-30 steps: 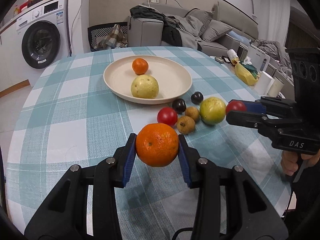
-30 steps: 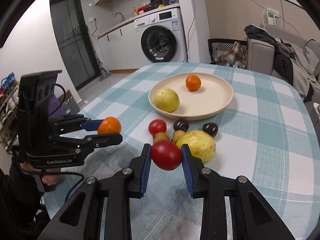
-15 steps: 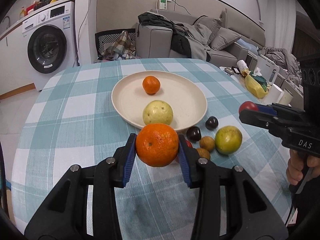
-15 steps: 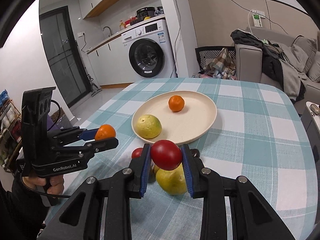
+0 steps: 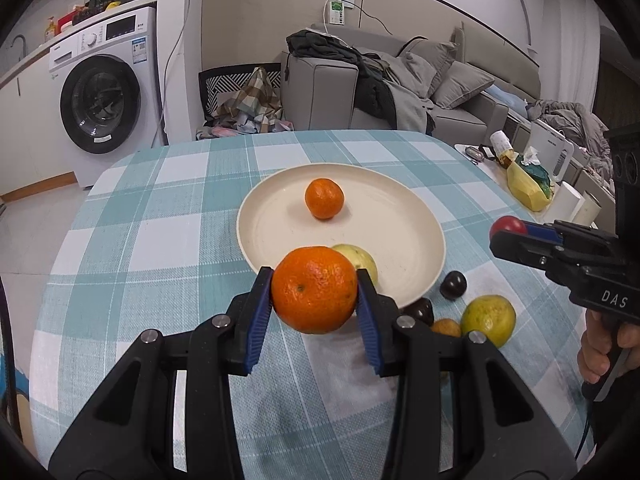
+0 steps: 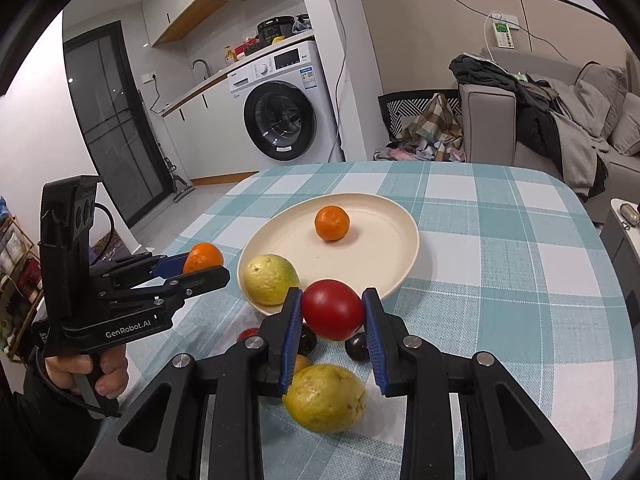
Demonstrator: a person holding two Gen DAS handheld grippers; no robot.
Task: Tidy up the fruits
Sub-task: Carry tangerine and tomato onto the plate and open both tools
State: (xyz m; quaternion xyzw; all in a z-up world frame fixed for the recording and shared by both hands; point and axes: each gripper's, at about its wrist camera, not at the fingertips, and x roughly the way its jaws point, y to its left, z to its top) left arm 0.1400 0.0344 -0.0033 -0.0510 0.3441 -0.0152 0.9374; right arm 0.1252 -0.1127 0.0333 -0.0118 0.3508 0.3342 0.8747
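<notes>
A: Jaws first. Left gripper [image 5: 315,296] clenched on an orange [image 5: 314,290], pads on its two sides, fruit clear of the surface [image 5: 120,248].

B: Right?

A: Right gripper [image 6: 333,314] clenched on a tomato [image 6: 332,309], same side pinch, also lifted. Both fruits sit at the pad tips, probably so they can drop cleanly when the jaws let go.

B: Where's the plate?

A: Plate [image 5: 424,224] at 12 o'clock from the left gripper, just past the orange. Small orange [image 5: 324,198] near its centre, guava [image 6: 270,279] on the near rim at about 6 o'clock.

B: Loose fruit?

A: Left on the surface by the plate's near edge at about 4 o'clock in the left view: two dark plums [image 5: 453,285], a brown one [image 5: 446,327], a second guava [image 5: 487,319]. Right view also shows a red one [image 6: 247,334] partly hidden behind the left finger.

B: Step?

A: I'd say carry to plate, both hands. Orange is closest; the tomato hovers at the near rim.

B: Risk?

A: Landing on the near guava, or a roll off the shallow rim. Aim for bare centre.
</notes>
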